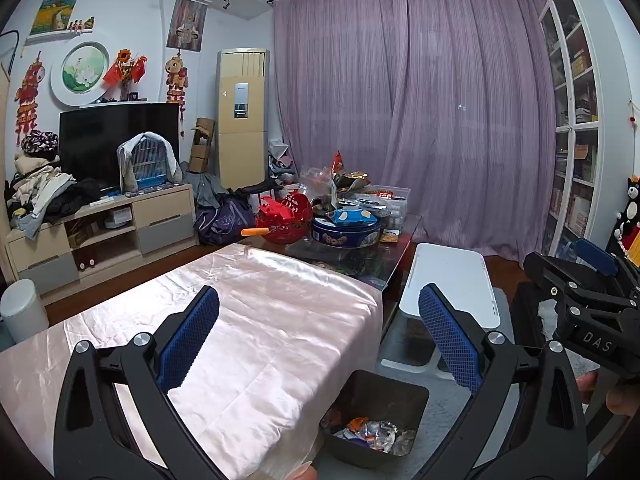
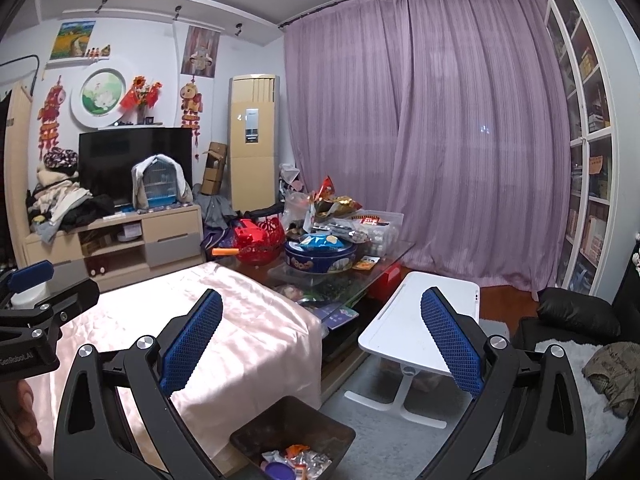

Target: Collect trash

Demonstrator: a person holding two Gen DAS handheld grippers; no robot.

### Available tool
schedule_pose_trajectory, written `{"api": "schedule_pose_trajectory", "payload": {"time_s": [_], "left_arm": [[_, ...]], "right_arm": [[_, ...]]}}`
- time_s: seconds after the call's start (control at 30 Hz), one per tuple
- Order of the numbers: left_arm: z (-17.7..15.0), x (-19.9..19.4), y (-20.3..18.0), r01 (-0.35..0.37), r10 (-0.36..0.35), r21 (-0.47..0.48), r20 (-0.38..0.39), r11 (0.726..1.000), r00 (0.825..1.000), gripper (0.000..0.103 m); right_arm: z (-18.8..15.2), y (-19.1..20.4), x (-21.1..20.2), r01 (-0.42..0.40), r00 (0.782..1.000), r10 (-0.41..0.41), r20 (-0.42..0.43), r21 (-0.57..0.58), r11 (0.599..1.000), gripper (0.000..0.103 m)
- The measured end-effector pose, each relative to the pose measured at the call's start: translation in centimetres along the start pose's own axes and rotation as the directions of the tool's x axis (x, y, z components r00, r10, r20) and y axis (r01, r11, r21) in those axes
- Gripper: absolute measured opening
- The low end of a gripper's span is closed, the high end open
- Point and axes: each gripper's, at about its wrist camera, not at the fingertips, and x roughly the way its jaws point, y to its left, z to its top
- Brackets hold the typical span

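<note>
Both tools are up and level, side by side over the near end of the table. The left gripper [image 1: 318, 336] has its blue pads spread wide with nothing between them, and the right gripper [image 2: 320, 336] matches it, wide apart and empty too. Straight below and a touch ahead sits the dark trash bin [image 1: 416, 392] on the floor, tight against the corner of the pink tablecloth [image 1: 256, 320], with crumpled wrappers [image 1: 370, 432] already lying in its bottom. The bin shows between the fingers of both, so neither hand has a clear edge in reach; in the right wrist view it sits slightly left of centre. The cloth itself looks bare. Anything left to collect would seem to lie forward, at the cluttered far end of the table around the blue cookie tin [image 1: 346, 232], well apart from both grippers.
</note>
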Motion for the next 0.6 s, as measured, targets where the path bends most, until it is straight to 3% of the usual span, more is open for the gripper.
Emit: {"api": "schedule_pose_trajectory", "payload": {"time_s": [0.6], "left_arm": [[0.19, -0.09, -0.01, 0.005, -0.005, -0.003, 0.007, 1.000, 1.000, 0.095]], "right_arm": [[-0.06, 0.29, -0.01, 0.001, 1.000, -0.001, 0.000, 0.009, 1.000, 0.100]]}}
